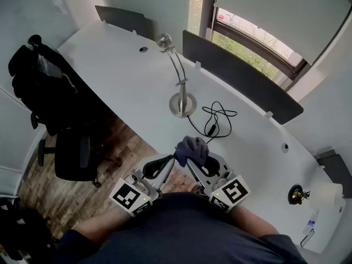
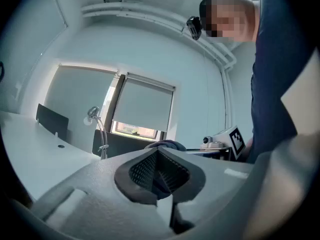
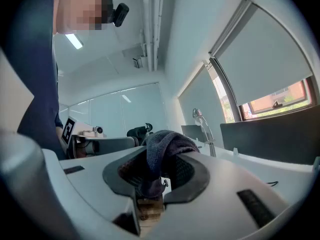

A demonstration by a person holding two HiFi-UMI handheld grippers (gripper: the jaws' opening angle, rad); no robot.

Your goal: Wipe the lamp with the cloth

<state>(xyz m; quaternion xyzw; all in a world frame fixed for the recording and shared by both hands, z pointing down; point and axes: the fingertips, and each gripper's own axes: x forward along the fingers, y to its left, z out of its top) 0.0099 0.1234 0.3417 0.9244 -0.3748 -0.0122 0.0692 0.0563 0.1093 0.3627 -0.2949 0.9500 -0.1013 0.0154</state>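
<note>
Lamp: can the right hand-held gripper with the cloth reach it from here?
Probably yes. The right hand-held gripper holds the cloth, and nothing stands between it and the lamp; only a thin cable lies on the desk beside its base.

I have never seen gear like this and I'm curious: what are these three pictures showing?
No robot here: a person holds a two-jaw gripper in each hand. One picture comes from a camera on the person's head, looking down; the other two come from cameras riding on the grippers. On the white desk stands a lamp with a black cable beside it. The right gripper is shut on a dark cloth; the left gripper is shut and empty.
</note>
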